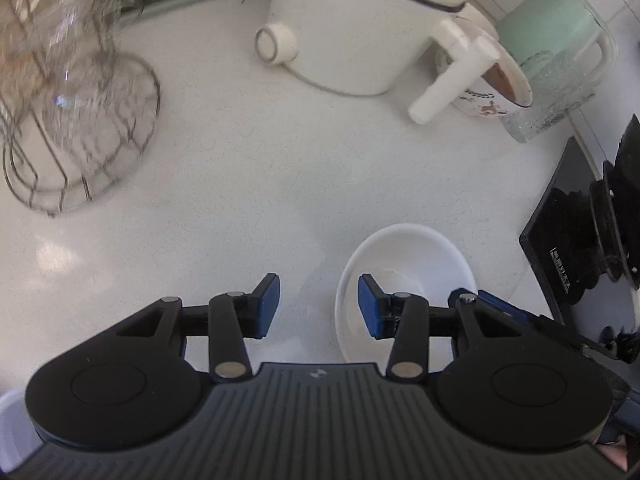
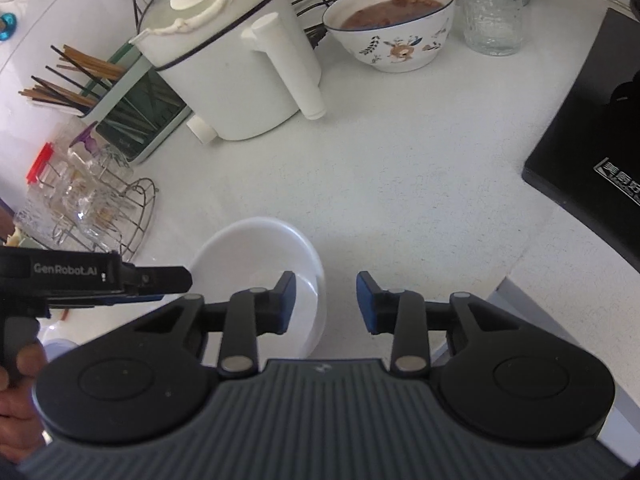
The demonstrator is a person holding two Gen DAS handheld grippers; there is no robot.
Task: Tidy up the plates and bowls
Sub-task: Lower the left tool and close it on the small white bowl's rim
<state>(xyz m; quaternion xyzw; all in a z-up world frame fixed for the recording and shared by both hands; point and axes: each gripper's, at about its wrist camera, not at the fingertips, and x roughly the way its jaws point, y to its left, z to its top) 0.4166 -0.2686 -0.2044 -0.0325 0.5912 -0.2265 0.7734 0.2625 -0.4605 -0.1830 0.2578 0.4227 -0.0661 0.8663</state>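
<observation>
A white bowl (image 2: 256, 264) sits empty and upright on the pale bench (image 2: 400, 176), near its front edge, with both grippers straddling its rim from opposite sides.

The right gripper (image 2: 326, 300) has its jaws apart. Its left finger reaches inside the bowl while its right finger hangs outside, so the bowl's near right wall lies between the two blue pads (image 2: 289, 300); the pads do not visibly press on it.

The left gripper (image 1: 319, 304) also stands with its jaws apart. In its own view the bowl (image 1: 404, 256) lies to the right, with the right finger over the bowl's inside and the left finger over bare bench (image 1: 248, 168); the bowl's left rim runs between them, untouched as far as can be seen. In the right wrist view the left gripper's black body (image 2: 96, 276) comes in from the left, held by a hand (image 2: 16, 380), its tip at the bowl's left edge.

Behind the bowl stand a white kettle (image 2: 240, 76), a patterned bowl of brown food (image 2: 390, 28) and a clear glass jug (image 2: 492, 12). To the left are a wire rack with glasses (image 2: 92, 212) and a chopstick holder (image 2: 132, 120). A black appliance (image 2: 592, 132) lies at the right.
</observation>
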